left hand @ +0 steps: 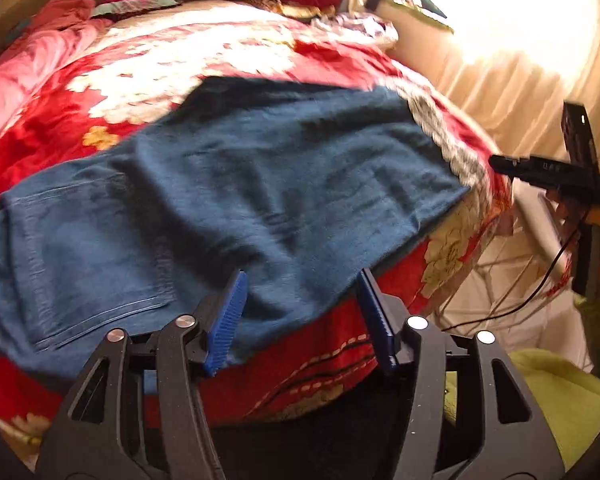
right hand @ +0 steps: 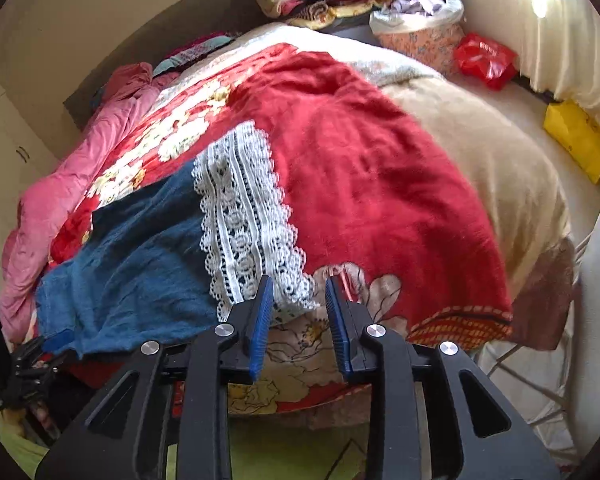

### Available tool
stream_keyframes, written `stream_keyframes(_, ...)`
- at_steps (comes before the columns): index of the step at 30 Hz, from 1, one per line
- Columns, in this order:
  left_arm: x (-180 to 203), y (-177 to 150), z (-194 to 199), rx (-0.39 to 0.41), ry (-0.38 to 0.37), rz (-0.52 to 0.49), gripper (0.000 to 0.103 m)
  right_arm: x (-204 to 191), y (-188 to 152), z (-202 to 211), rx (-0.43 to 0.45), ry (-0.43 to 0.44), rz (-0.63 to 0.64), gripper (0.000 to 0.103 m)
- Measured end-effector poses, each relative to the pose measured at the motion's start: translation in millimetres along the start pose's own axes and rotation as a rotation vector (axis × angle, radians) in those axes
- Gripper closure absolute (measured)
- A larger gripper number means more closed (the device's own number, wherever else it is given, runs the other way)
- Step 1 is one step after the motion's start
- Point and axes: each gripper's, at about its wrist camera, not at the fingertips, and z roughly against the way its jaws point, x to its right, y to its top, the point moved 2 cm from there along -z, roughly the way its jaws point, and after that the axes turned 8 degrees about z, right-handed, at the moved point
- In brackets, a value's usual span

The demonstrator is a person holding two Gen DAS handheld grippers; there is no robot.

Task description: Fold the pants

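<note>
One pair of pants point(left hand: 236, 184) lies on the bed point(left hand: 320, 364). Left tongs point(left hand: 304, 316) wide, right tongs point(right hand: 300, 328) narrow, both empty. No legible writing.

The right claw point(right hand: 299, 280) hangs over the near edge of the bed point(right hand: 500, 168), its blue pads parted with nothing between them. Just beyond its tips lies the white lace trim point(right hand: 244, 216) of the blue pants point(right hand: 140, 276), which spread off to its left over a red floral blanket point(right hand: 360, 160). The left claw point(right hand: 28, 364) shows at the far left edge.
</note>
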Motion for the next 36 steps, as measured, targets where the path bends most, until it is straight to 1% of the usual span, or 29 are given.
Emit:
stream_keyframes(1, -7.3, 1.2, 5.2, 0.011, 0.019, 0.026, 0.043, -7.9, 3.2, 3.8, 0.025, 0.005, 0.042, 0.075)
stream_keyframes(2, -15.5, 2.1, 8.2, 0.014, 0.064, 0.055, 0.04, -18.7, 4.7, 3.1, 0.028, 0.026, 0.089, 0.071)
stream_keyframes(3, -28.6, 3.7, 9.1, 0.013, 0.162, 0.092, 0.037, -31.3, 4.7, -0.6, 0.022, 0.052, 0.138, 0.068)
stream_keyframes(4, -36.9, 4.4, 8.9, 0.013, 0.221, 0.112, 0.035, -44.8, 3.4, -6.7, 0.015, 0.074, 0.186, 0.068)
stream_keyframes(6, -54.5, 4.6, 6.2, -0.002, 0.292, 0.153, 0.03, -64.3, -0.6, -22.7, -0.015, 0.097, 0.261, 0.067)
stream_keyframes(7, -64.0, 4.0, 4.9, -0.007, 0.343, 0.175, 0.029, -69.6, -2.5, -30.9, -0.027, 0.087, 0.285, 0.067)
stream_keyframes(9, -82.7, 2.3, 1.5, -0.013, 0.417, 0.197, 0.029, -67.4, -8.6, -50.9, -0.093, 0.035, 0.295, 0.067)
stream_keyframes(10, -89.2, 2.0, 1.6, -0.013, 0.419, 0.199, 0.029, -61.6, -12.5, -61.2, -0.127, 0.023, 0.288, 0.067)
stream_keyframes(11, -96.4, 2.3, 1.2, -0.012, 0.402, 0.206, 0.029, -55.9, -16.3, -66.4, -0.134, 0.029, 0.282, 0.067)
stream_keyframes(12, -102.0, 2.3, 0.9, -0.016, 0.37, 0.23, 0.029, -52.7, -18.9, -66.7, -0.118, 0.047, 0.276, 0.067)
stream_keyframes(14, -103.7, 4.1, 7.0, 0.0, 0.367, 0.241, 0.028, -53.2, -20.9, -64.1, -0.107, 0.049, 0.29, 0.067)
stream_keyframes(15, -98.4, 5.8, 11.2, 0.016, 0.37, 0.231, 0.025, -54.4, -20.4, -62.2, -0.107, 0.048, 0.297, 0.067)
stream_keyframes(16, -93.3, 8.3, 14.9, 0.027, 0.357, 0.227, 0.024, -55.0, -18.4, -58.5, -0.105, 0.061, 0.292, 0.066)
stream_keyframes(17, -88.1, 12.3, 20.2, 0.044, 0.325, 0.22, 0.024, -54.8, -15.5, -52.1, -0.095, 0.093, 0.282, 0.062)
stream_keyframes(18, -78.5, 20.7, 27.9, 0.075, 0.274, 0.205, 0.024, -55.0, -10.0, -44.7, -0.071, 0.127, 0.272, 0.062)
stream_keyframes(19, -72.5, 28.4, 29.6, 0.089, 0.257, 0.195, 0.024, -54.7, -2.0, -36.9, -0.038, 0.148, 0.268, 0.062)
stream_keyframes(22, -53.1, 61.6, 27.1, 0.129, 0.234, 0.134, 0.021, -47.2, 31.6, -24.5, 0.048, 0.155, 0.255, 0.057)
stream_keyframes(25, -39.7, 99.7, 1.3, 0.125, 0.18, 0.087, 0.021, -32.6, 72.4, -33.1, 0.072, 0.176, 0.193, 0.057)
stream_keyframes(27, -37.7, 121.5, -23.2, 0.091, 0.155, 0.081, 0.021, -27.9, 96.2, -45.6, 0.067, 0.199, 0.187, 0.056)
stream_keyframes(28, -37.5, 128.4, -34.4, 0.074, 0.146, 0.081, 0.021, -25.5, 108.4, -55.3, 0.059, 0.193, 0.183, 0.056)
stream_keyframes(29, -39.0, 135.4, -46.3, 0.058, 0.149, 0.081, 0.021, -22.2, 119.2, -65.1, 0.044, 0.198, 0.179, 0.055)
stream_keyframes(30, -42.6, 142.2, -59.6, 0.046, 0.17, 0.075, 0.021, -19.9, 128.1, -76.3, 0.022, 0.213, 0.172, 0.055)
stream_keyframes(32, -51.2, 148.4, -78.2, 0.024, 0.183, 0.076, 0.021, -12.7, 139.8, -99.2, -0.021, 0.242, 0.156, 0.055)
stream_keyframes(33, -56.3, 150.5, -87.0, 0.01, 0.167, 0.09, 0.021, -9.8, 143.8, -111.9, -0.043, 0.242, 0.148, 0.055)
stream_keyframes(34, -59.6, 151.7, -94.2, -0.007, 0.13, 0.104, 0.021, -7.3, 146.2, -122.7, -0.065, 0.238, 0.141, 0.054)
stream_keyframes(35, -62.6, 150.5, -98.2, -0.022, 0.095, 0.116, 0.026, -7.3, 145.1, -132.0, -0.09, 0.248, 0.143, 0.054)
stream_keyframes(36, -62.5, 149.3, -105.4, -0.046, 0.05, 0.132, 0.054, -6.2, 144.4, -140.6, -0.113, 0.251, 0.141, 0.054)
